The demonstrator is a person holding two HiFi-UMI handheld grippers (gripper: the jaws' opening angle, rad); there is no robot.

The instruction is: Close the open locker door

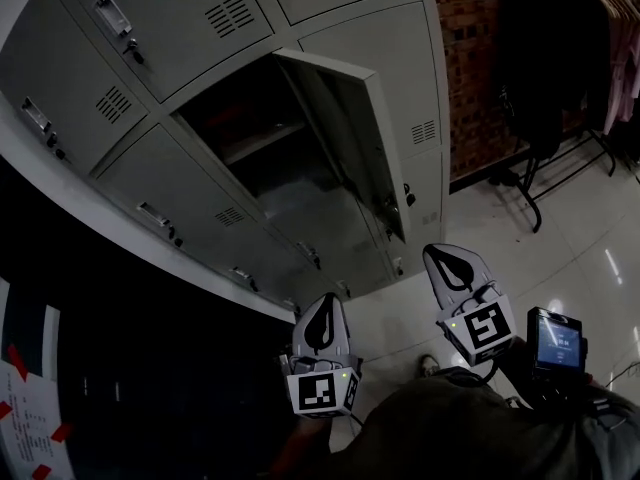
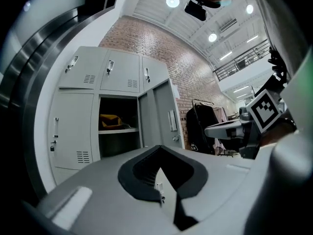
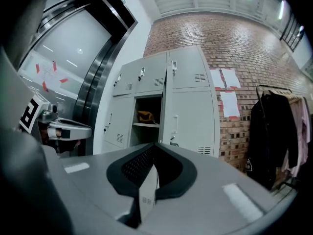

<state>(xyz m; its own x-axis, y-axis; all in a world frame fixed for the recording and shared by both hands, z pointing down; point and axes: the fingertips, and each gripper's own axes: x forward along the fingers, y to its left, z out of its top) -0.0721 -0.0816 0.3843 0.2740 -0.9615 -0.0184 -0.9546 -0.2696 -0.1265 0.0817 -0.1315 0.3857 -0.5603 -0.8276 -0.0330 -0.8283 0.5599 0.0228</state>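
A bank of grey lockers (image 1: 150,28) has one compartment (image 1: 270,153) open. Its door (image 1: 350,133) swings out towards me, hinged on the right. In the left gripper view the open door (image 2: 164,114) stands beside the dark compartment, where a yellow thing (image 2: 111,120) lies on a shelf. The right gripper view shows the same opening (image 3: 146,124) and the door's edge (image 3: 167,106). My left gripper (image 1: 327,300) and right gripper (image 1: 432,252) are held low in front of the lockers, well short of the door. Both are shut and hold nothing, as their own views show (image 2: 159,147) (image 3: 155,145).
A clothes rack with dark garments (image 1: 545,58) stands at the right against a brick wall (image 1: 468,58). A small lit screen (image 1: 555,340) rides by my right gripper. A dark wall with taped papers (image 1: 25,408) is at the left. Glossy white floor (image 1: 560,258) lies below.
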